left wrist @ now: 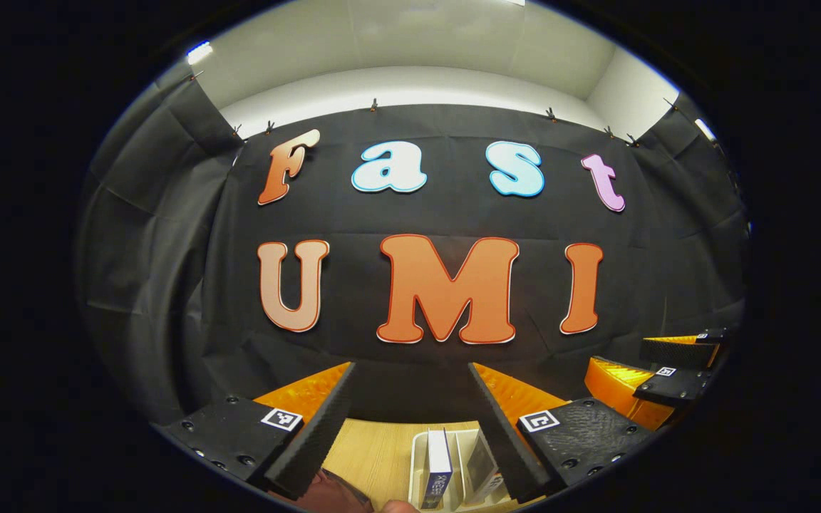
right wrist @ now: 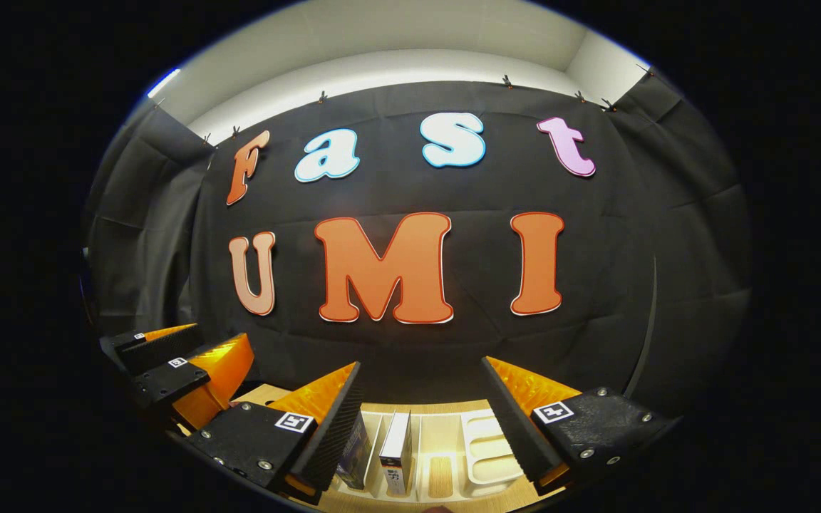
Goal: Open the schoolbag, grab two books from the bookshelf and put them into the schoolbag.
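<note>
Holding both grippers raised above the wooden table [left wrist: 375, 449], facing the booth's black cloth wall [left wrist: 410, 342].

Left gripper [left wrist: 410, 420], in the left gripper view: standing spread wide, pinching nothing. Looking down between its fingers [left wrist: 311, 434] onto a white bookshelf [left wrist: 419, 456] sitting on the table, by the far edge under the wall. Holding two books upright in its slots: a book with a white top and blue cover [left wrist: 439, 463], and a second, grey-looking book [left wrist: 480, 467] just beside it toward the right finger. Showing a dark reddish schoolbag corner [left wrist: 328, 491] at the bottom, near the left finger; cannot tell whether open or closed. Showing the right gripper [left wrist: 667, 370] farther off at the right.

Right gripper [right wrist: 421, 420], in the right gripper view: likewise spread wide and gripping nothing. Hovering over the same bookshelf [right wrist: 478, 442], seen with several dividers. Showing one white-topped book [right wrist: 396, 449] standing upright in a middle slot, and a dark blue book [right wrist: 355, 452] just beside it, partly hidden behind the left finger. Showing the other gripper [right wrist: 168, 360] at the left.
</note>
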Demonstrator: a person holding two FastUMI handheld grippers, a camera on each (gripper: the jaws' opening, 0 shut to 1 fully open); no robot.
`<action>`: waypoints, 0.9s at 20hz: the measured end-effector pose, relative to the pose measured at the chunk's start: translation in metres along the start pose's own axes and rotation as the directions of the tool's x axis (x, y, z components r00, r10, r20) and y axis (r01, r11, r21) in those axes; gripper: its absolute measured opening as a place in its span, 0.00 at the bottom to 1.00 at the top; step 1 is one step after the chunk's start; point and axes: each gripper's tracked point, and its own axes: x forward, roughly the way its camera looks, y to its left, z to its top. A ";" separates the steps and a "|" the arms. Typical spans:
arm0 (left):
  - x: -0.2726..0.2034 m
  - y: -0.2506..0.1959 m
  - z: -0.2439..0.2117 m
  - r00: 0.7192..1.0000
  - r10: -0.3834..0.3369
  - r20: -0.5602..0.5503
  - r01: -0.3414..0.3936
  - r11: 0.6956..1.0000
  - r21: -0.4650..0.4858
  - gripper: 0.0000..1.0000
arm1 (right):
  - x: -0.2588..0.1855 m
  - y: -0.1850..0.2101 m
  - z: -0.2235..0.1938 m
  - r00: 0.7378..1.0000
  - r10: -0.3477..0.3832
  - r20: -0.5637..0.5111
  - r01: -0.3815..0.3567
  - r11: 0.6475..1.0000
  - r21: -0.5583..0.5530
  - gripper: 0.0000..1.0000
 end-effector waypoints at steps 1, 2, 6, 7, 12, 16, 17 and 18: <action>0.000 0.001 0.001 1.000 -0.001 0.002 0.001 1.000 0.000 0.94 | -0.001 0.000 -0.001 1.000 0.001 -0.001 -0.001 1.000 0.000 0.96; 0.000 0.003 0.002 1.000 0.006 0.007 -0.006 1.000 0.000 0.94 | -0.001 0.000 -0.001 1.000 0.000 -0.003 0.000 1.000 0.001 0.96; 0.003 0.009 -0.004 1.000 0.014 -0.010 -0.014 1.000 -0.011 0.94 | 0.000 0.000 -0.002 1.000 -0.002 -0.006 0.002 1.000 -0.001 0.96; 0.003 0.009 -0.005 1.000 0.012 -0.013 -0.012 1.000 -0.011 0.94 | 0.001 -0.002 -0.001 1.000 -0.004 -0.004 0.004 1.000 -0.002 0.96; 0.002 0.013 -0.006 1.000 0.005 -0.014 -0.005 1.000 0.002 0.94 | 0.001 -0.001 -0.005 1.000 -0.001 -0.011 0.001 1.000 0.002 0.96; 0.002 0.023 -0.017 0.999 0.004 -0.040 -0.002 0.999 0.038 0.94 | 0.001 -0.003 -0.007 1.000 -0.002 -0.010 0.002 1.000 -0.004 0.96; 0.001 0.026 -0.021 0.999 0.001 -0.050 0.002 0.998 0.055 0.94 | 0.001 -0.004 -0.008 1.000 -0.002 -0.013 0.002 1.000 -0.005 0.96; 0.000 0.026 -0.030 0.998 -0.006 -0.068 0.012 0.997 0.076 0.94 | 0.001 -0.004 -0.008 1.000 -0.002 -0.015 0.002 1.000 -0.005 0.96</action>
